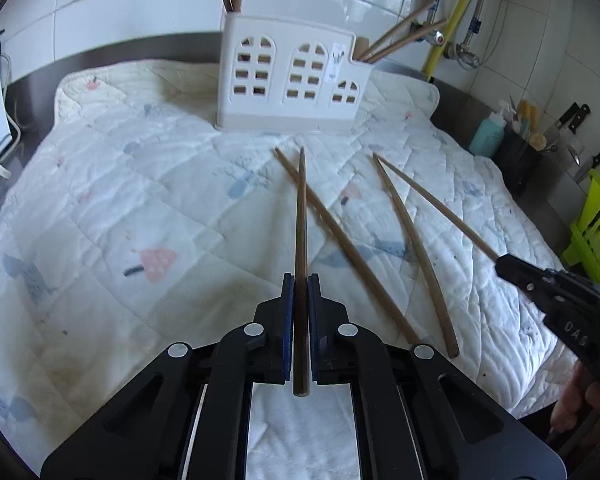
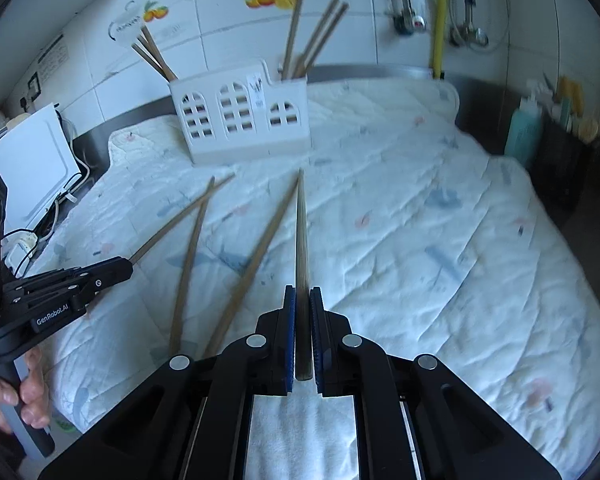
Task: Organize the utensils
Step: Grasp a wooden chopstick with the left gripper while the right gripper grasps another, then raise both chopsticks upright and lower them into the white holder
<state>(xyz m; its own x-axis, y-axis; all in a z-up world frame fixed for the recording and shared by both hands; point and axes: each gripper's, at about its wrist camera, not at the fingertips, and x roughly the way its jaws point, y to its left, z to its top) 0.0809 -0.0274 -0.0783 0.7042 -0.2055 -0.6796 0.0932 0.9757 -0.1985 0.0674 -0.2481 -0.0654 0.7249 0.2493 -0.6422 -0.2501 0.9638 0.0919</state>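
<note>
My left gripper (image 1: 301, 280) is shut on a brown chopstick (image 1: 301, 216) that points toward the white house-shaped utensil holder (image 1: 288, 80). My right gripper (image 2: 302, 292) is shut on another chopstick (image 2: 301, 232), also aimed at the holder (image 2: 240, 120). Two loose chopsticks (image 1: 340, 236) (image 1: 416, 252) lie on the quilt between the grippers. In the left wrist view the right gripper (image 1: 502, 264) comes in from the right edge. In the right wrist view the left gripper (image 2: 124, 269) shows at the left, with a hand on its handle. Several chopsticks stand in both ends of the holder.
A white patterned quilt (image 1: 140, 200) covers the counter. To the right stand a teal bottle (image 1: 486, 136), a black pot of knives and tools (image 1: 516, 160) and a green rack (image 1: 596, 232). A white appliance (image 2: 32, 160) with cables sits at the left. A tiled wall rises behind.
</note>
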